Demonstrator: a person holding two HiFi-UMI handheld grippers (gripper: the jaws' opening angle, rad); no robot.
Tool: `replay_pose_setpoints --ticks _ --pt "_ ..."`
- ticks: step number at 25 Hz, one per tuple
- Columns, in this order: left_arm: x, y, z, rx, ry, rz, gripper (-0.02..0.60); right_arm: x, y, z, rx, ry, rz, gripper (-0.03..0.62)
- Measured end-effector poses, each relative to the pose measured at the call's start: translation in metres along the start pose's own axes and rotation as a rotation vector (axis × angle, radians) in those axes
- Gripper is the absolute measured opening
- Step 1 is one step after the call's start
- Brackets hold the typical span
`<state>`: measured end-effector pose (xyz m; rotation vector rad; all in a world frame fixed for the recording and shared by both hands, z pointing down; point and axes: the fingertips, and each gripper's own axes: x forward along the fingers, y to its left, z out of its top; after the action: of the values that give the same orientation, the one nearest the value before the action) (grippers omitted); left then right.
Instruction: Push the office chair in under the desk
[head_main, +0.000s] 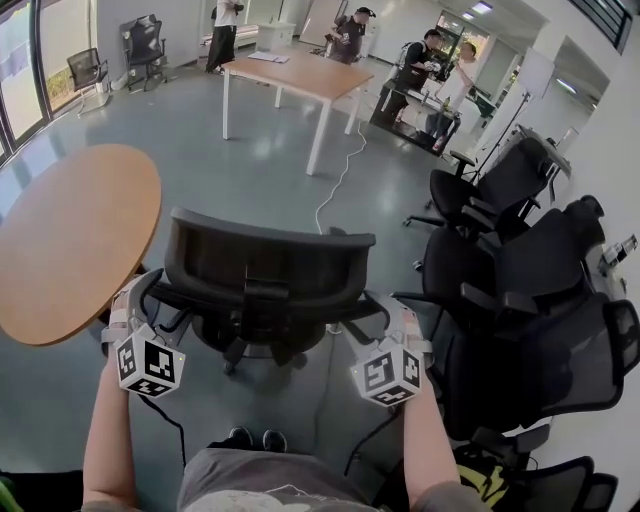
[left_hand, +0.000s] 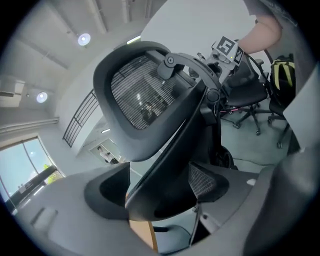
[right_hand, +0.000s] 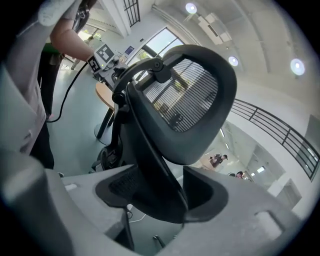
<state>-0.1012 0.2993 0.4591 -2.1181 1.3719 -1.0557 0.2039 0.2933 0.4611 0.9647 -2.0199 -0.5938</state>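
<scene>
So both hands are on the office chair (head_main: 265, 265) here. The left hand-held gripper (head_main: 138, 295) is clamped onto the left armrest (head_main: 168, 292). In the left gripper view, the dark curved arm piece (left_hand: 170, 165) sits right between the jaws, with both pads pressed up against it. Same story on the other side: the right hand-held gripper (head_main: 388, 308) is closed down on the right armrest (head_main: 362, 305), and the right gripper view shows the arm support (right_hand: 150, 180) wedged in the narrow gap between its jaws. Neither one is open any wider than the plastic it's got hold of.

The chair sits directly between the two hand-held grippers, with the mesh backrest (left_hand: 142, 100) just ahead of them and its seat pointing away from the person. It's out on the open grey floor (head_main: 250, 170), not under anything.

The round bench (head_main: 70, 240) is just off to the left of the left hand-held gripper, its edge close to that side of the chair. The long bench (head_main: 295, 75) is well ahead of both hand-held grippers, far across the room, with a few people (head_main: 410, 70) standing around behind it. A white cable (head_main: 340, 180) runs along the floor from there toward the chair. A cluster of spare black chairs (head_main: 520, 290) is parked to the right of the right hand-held gripper.
</scene>
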Motion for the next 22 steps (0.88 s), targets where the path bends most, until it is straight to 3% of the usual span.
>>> replay_pose_setpoints --ticks 6,16,22 --pt "0.015 0.001 -0.006 0.032 0.029 -0.018 0.364 0.006 -0.002 -0.002 -0.007 0.027 0.007 0.264" --pt "0.028 0.006 -0.004 0.03 0.045 -0.051 0.362 0.018 -0.008 -0.004 0.034 0.065 0.054 0.264" --pt "0.047 0.016 -0.002 0.031 0.028 -0.049 0.362 0.038 -0.021 -0.006 0.045 0.078 0.035 0.265"
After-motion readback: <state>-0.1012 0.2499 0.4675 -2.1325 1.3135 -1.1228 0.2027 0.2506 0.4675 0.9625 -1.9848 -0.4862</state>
